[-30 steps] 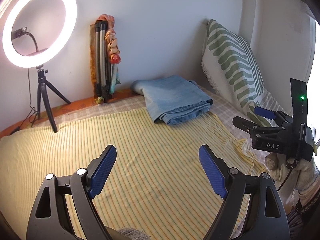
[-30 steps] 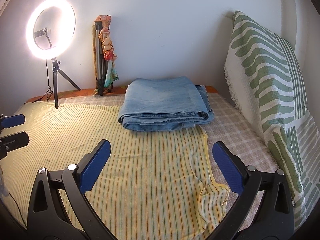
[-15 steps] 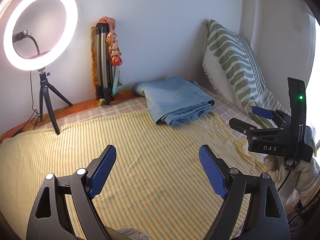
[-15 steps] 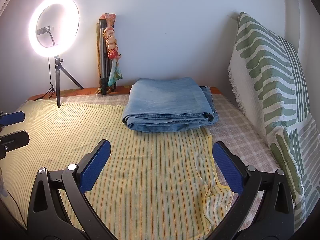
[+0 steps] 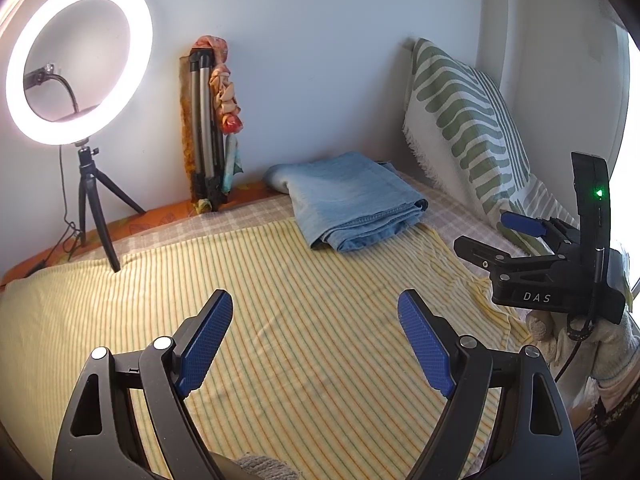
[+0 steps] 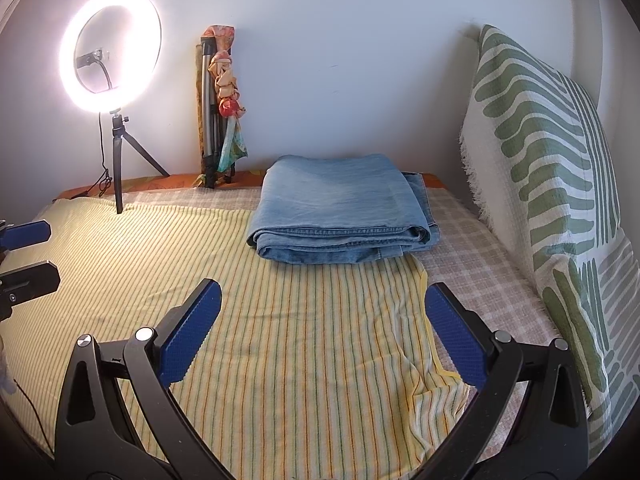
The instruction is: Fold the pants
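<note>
Glaring ring light [image 5: 78, 60] at left; sharp, fisheye-bent edges.

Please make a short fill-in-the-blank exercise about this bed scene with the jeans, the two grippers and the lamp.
1. The jeans lie ____ into a flat bundle at the far end of the bed.
2. Both the left gripper and the right gripper have their jaws ____, with nothing between them.
3. The ring light stands on a small ____ at the left.
4. The pillow on the right has a white and ____ pattern.

Missing words: folded; open; tripod; green
</note>
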The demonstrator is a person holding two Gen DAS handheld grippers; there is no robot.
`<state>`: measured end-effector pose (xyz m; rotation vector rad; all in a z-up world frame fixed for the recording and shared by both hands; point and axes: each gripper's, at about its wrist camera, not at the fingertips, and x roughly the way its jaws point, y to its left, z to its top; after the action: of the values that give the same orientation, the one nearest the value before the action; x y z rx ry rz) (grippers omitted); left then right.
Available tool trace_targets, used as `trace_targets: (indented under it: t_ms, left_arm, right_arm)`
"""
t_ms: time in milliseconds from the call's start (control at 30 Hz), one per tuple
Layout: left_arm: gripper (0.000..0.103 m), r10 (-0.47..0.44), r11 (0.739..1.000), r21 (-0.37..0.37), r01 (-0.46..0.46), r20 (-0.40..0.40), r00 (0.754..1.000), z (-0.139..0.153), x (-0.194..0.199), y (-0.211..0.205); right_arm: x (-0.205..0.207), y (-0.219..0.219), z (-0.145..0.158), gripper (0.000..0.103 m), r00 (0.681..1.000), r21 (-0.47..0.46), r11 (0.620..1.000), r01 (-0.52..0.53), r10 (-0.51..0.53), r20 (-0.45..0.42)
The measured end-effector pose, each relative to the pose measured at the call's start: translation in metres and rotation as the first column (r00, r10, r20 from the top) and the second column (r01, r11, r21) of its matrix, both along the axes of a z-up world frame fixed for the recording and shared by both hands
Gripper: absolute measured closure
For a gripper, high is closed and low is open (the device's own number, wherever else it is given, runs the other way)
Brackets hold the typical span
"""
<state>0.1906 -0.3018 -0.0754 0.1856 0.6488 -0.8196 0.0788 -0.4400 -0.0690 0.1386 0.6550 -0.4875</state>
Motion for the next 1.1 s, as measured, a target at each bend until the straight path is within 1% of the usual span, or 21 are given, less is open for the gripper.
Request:
trace_targets:
  t_ms: [500,1100]
  left_arm:
    - [0.018,-0.010,1.000,-0.004,0.010,0.005,1.000,0.0033,-0.0006,0.0006]
    - [0.018,-0.011,1.000,0.000,0.011,0.019,1.000,0.0041,-0.0021,0.0000]
  right_arm:
    - [0.0031,-0.0011,-0.0023,0.000,1.000,0.018,1.000,-0.018,0.018,-0.003]
    - [0.0023,-0.0002,-0.0036,0.000,1.000,0.019,1.000,-0.020,0.020,-0.004]
